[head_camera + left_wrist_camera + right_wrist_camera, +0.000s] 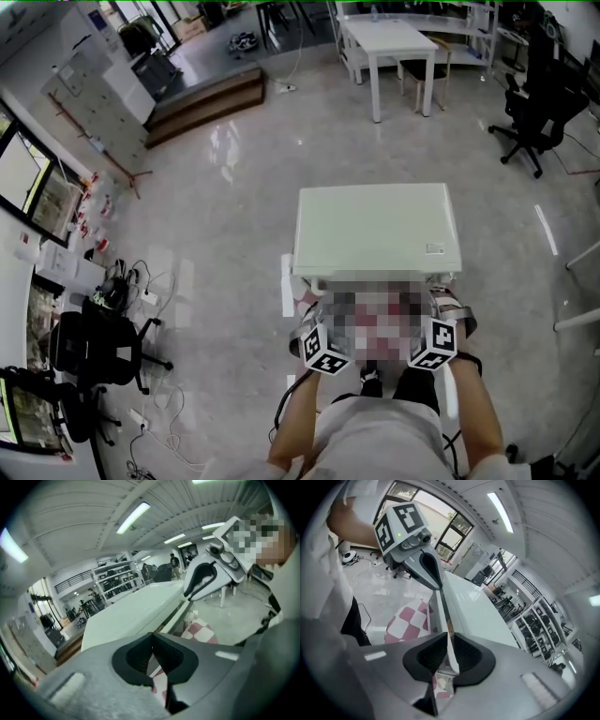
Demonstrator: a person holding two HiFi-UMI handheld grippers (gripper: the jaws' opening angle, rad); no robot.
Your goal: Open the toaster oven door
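Starting at the fingers [136, 660] of the left gripper [151, 639], the two dark pads lie together with nothing between them. Those of the right gripper [449, 641] stand only a thin slit apart, and through that slit show the pale front edge of the toaster oven [375, 230] and a scrap of red-and-white checked cloth [408, 620], so nothing is gripped. Both grippers hang side by side at the near front edge of the oven, each angled down and in sight of the other. The oven's flat white top stretches away from them. Its front face, and so the door and handle, is hidden in the head view and barely shows in the gripper views, so I cannot tell whether the door has moved at all; it looks like the grasp has not yet been made. The cloth lies under the oven's front edge, and whatever carries the oven is otherwise out of sight. From here the likely trouble is the grip: pads this close cannot get round a handle and may only bump it. A hard pull on a poor hold could slip off, or drag the oven forward on the cloth. The two grippers could also knock together.
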